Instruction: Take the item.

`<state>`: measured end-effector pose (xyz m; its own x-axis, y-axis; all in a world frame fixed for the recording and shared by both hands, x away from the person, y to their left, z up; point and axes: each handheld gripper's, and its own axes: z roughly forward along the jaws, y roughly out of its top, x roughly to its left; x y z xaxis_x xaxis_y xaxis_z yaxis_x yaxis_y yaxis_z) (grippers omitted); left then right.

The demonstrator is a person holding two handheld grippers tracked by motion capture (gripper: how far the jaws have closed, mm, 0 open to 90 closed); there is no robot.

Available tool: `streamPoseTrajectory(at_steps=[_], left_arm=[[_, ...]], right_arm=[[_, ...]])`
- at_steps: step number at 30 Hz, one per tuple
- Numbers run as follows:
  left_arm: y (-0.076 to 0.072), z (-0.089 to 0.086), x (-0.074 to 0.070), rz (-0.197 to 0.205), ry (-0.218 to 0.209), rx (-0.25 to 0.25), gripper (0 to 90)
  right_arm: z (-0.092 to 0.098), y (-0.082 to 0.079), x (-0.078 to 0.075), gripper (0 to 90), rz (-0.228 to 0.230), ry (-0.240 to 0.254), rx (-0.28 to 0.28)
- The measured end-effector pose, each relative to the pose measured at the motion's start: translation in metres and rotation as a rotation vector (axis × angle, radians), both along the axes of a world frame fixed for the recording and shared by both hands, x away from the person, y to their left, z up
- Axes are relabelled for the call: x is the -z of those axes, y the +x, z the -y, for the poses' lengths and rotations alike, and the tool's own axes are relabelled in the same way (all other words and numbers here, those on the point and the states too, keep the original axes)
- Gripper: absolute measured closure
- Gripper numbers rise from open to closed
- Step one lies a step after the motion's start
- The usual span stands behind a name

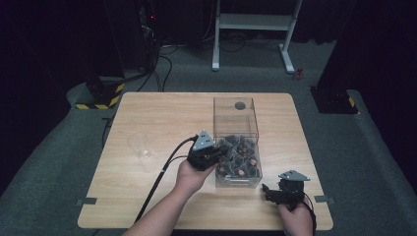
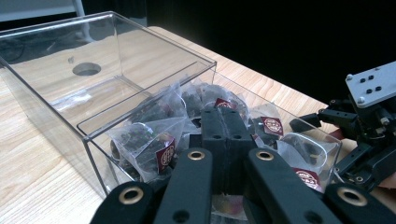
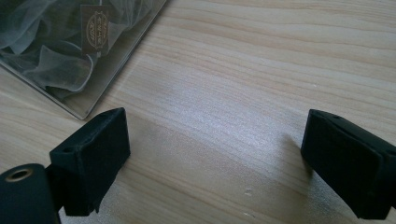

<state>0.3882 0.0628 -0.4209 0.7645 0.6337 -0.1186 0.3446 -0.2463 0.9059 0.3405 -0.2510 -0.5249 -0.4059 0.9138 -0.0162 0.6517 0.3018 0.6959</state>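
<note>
Two grippers in play; your left gripper (image 1: 220, 153) is the working one, its jaws pressed together, pads meeting flat in the left gripper view, tips down among the mesh tea sachets with dark red tags (image 2: 161, 140); I can't tell whether a bit of sachet mesh is pinched between the pads, so check before you lift. The sachets sit heaped in the near half of the clear rectangular acrylic box (image 1: 254, 129); the far half is bare, with a round hole (image 1: 240, 105) in its bottom. Your right gripper (image 3: 215, 158) is parked beside the near right corner of the box, jaws spread wide, nothing between them, just pale wooden table (image 1: 162, 110) underneath.

Step in hand, as I read it: picking a single sachet out of the heap. A small clear plastic cup (image 1: 139, 145) stands on the table to the left of the box, well apart from it; likely the drop target, though that's my guess.

Next move: raise the left gripper straight up and slowly; confirm one sachet comes with it and no neighbours snag on the mesh; if it comes up bare, spread the jaws, go back in over a single tag, re-close. Keep the right gripper ready to steady the box wall if it shifts.
</note>
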Motion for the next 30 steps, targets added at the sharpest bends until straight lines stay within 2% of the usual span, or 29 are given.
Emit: streamPoseTrajectory(at_steps=[11, 30], left_arm=[[-0.002, -0.011, -0.007, 0.023, -0.019, -0.010, 90.0], [-0.007, -0.039, -0.012, 0.036, -0.036, -0.043, 90.0]], right_arm=[[0.000, 0.000, 0.000, 7.9, -0.001, 0.001, 0.000], [-0.001, 0.000, 0.000, 7.8, -0.003, 0.006, 0.004]])
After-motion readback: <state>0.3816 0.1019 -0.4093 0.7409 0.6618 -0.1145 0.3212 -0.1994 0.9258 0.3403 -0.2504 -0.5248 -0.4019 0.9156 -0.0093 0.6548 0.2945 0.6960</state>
